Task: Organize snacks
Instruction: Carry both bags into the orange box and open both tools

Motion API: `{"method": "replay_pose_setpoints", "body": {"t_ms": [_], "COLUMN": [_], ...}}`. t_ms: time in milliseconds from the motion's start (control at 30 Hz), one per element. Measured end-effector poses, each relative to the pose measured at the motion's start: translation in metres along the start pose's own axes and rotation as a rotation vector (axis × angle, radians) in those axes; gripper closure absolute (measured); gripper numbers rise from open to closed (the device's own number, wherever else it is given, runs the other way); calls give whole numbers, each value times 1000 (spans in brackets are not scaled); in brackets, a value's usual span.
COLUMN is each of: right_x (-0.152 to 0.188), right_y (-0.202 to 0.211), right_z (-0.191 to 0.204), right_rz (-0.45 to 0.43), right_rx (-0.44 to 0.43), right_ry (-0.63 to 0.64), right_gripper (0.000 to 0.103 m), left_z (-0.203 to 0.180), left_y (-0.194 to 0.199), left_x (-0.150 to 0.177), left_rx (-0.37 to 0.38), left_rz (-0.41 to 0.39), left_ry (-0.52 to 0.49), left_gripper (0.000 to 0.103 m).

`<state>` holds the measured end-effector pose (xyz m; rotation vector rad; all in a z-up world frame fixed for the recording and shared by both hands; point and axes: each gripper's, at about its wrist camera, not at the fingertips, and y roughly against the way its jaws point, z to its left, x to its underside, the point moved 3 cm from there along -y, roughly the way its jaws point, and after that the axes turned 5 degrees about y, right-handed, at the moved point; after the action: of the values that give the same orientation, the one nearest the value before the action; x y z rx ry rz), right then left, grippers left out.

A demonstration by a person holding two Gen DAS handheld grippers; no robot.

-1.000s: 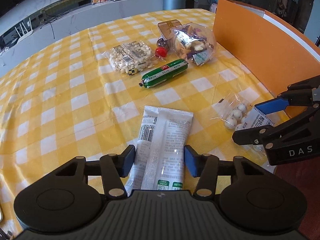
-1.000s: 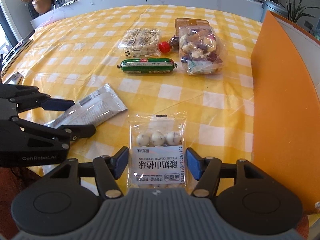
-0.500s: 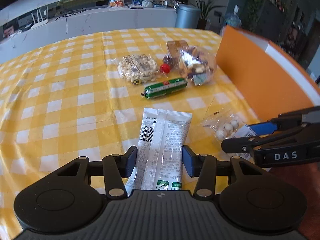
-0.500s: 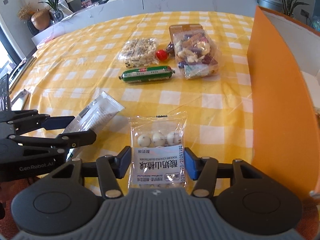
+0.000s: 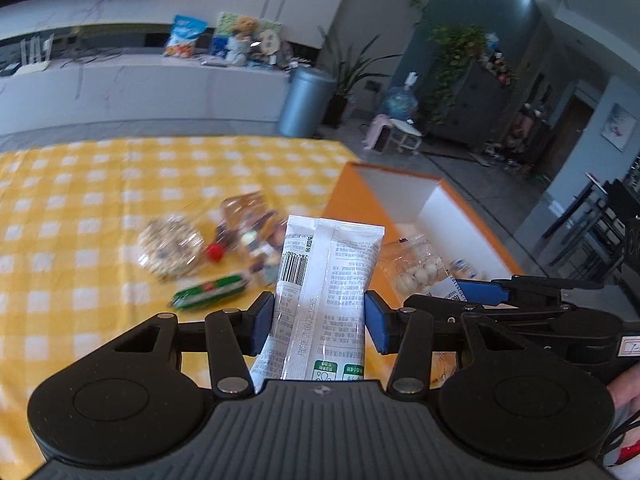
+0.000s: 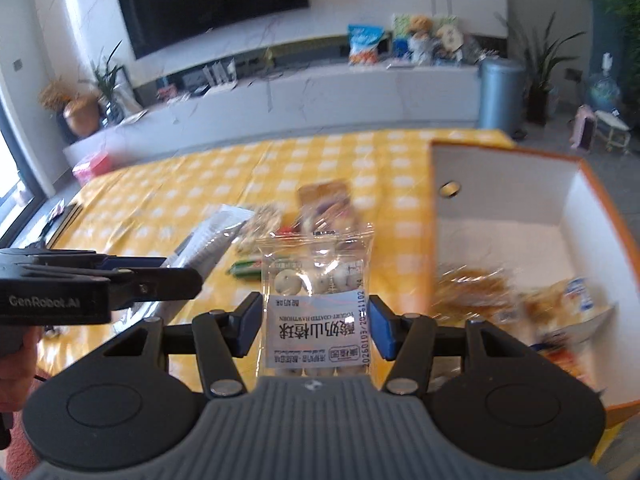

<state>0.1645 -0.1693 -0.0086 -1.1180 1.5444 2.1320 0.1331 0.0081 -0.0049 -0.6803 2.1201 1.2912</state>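
My left gripper (image 5: pixel 320 320) is shut on a long white snack packet (image 5: pixel 326 272), held up off the yellow checked table (image 5: pixel 80 200). My right gripper (image 6: pixel 316 324) is shut on a clear bag of white coated balls (image 6: pixel 316 280) with a white label, also in the air. The two grippers hang side by side: the right gripper (image 5: pixel 480 296) with its bag (image 5: pixel 416 272) shows in the left wrist view, the left gripper (image 6: pixel 160 268) with its packet (image 6: pixel 212 236) in the right wrist view. An open orange box (image 6: pixel 504 188) with white inner walls stands just right of both.
On the cloth lie a green sausage (image 5: pixel 210 290), a clear bag of pale nuts (image 5: pixel 170 248), a small red ball (image 5: pixel 215 252) and a bag of mixed snacks (image 5: pixel 252 232). Several snack packets (image 6: pixel 472 288) lie in the orange box (image 5: pixel 348 200). A hand shows at the left edge.
Both grippers closed on their packets and rose, lifting them off the table. Both views tilted upward, so the inside of the orange box now shows.
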Motion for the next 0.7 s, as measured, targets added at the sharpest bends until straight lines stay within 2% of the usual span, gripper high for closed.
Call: {"method": "replay_pose_setpoints", "body": {"t_ms": [133, 300, 467, 700], "right_x": [-7, -9, -10, -18], "right_y": [19, 26, 16, -24], "right_z": [-40, -96, -136, -177], "right_rz": [-36, -33, -4, 72], "right_rx": [82, 157, 215, 247], "right_ry": [-35, -121, -154, -189], "right_gripper": [48, 48, 48, 48], "left_z": [-41, -90, -125, -138], "left_y": [-20, -65, -124, -206], "left_x": [-27, -59, -73, -80], "left_rx": [74, 147, 138, 11], "left_rz": [-3, 54, 169, 313], "left_ry": [-65, -137, -198, -242], "left_gripper": [48, 48, 48, 48]}}
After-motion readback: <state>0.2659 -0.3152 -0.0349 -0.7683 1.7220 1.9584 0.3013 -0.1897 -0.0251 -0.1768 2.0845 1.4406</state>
